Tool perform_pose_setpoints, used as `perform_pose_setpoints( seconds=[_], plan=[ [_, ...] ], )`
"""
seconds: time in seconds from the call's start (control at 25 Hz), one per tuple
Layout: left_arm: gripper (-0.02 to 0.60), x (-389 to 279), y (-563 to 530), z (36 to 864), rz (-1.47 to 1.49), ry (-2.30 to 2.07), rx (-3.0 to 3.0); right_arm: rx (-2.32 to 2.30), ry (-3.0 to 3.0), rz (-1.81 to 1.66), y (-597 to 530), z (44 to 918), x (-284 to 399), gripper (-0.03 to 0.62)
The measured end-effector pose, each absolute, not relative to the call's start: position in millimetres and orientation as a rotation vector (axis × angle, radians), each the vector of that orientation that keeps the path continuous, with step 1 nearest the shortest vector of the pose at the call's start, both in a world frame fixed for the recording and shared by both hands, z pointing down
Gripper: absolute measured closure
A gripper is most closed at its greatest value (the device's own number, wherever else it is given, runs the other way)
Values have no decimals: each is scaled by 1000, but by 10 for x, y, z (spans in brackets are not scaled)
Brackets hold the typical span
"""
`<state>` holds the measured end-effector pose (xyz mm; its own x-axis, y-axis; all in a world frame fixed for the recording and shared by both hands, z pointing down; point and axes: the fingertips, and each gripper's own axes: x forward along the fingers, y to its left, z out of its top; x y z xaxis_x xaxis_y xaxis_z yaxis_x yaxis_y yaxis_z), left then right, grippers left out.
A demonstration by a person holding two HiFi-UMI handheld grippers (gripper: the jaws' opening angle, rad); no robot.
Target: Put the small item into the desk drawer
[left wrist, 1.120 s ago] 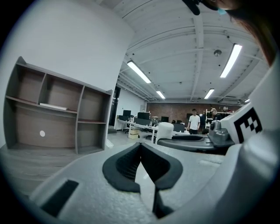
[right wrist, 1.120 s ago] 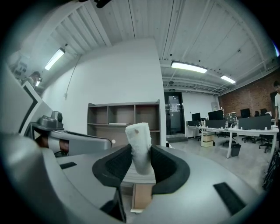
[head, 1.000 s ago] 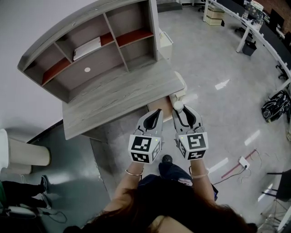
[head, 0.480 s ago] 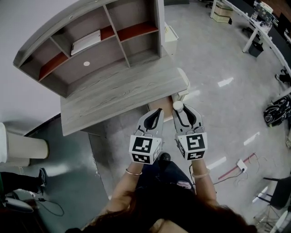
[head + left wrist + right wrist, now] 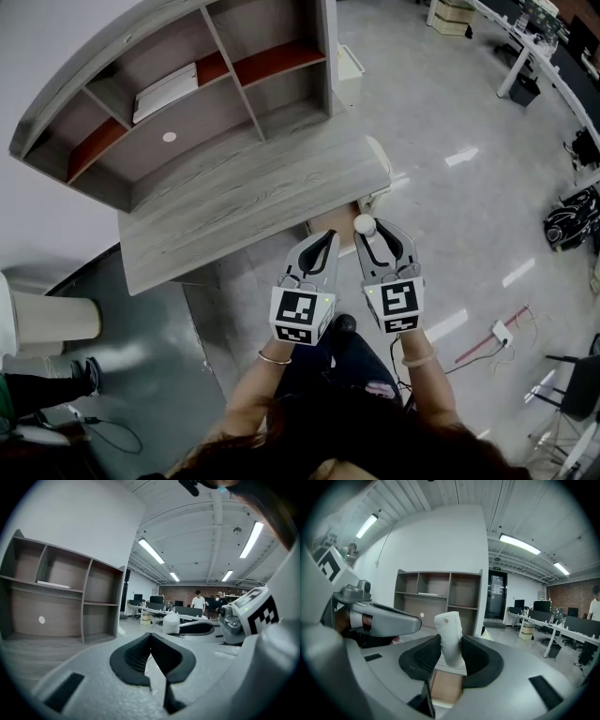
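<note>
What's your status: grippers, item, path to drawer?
Left gripper shut, empty. Right gripper shut on small white item, upright between fingers. Drawer looks open below desk edge; nothing seen blocking.

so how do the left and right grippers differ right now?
Jaws: the left gripper has its jaws together; the right gripper has its jaws held apart.
Load: the left gripper is empty; the right gripper clamps a small white item, which stands upright and pokes above the jaws.
Shared: same grey body, black pads and marker cube. They are held side by side, pointing toward the desk.
</note>
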<state>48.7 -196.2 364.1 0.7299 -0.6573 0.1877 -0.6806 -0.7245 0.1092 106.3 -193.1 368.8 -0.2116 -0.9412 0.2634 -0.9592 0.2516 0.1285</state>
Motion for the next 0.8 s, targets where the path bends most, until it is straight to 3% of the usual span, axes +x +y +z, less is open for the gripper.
perform_pose_setpoints(
  seconds=[0.8],
  plan=[
    [566, 375, -2420, 4368, 271, -1033, 2739, 1617, -2083, 56, -2382, 4669, 1091, 464]
  ],
)
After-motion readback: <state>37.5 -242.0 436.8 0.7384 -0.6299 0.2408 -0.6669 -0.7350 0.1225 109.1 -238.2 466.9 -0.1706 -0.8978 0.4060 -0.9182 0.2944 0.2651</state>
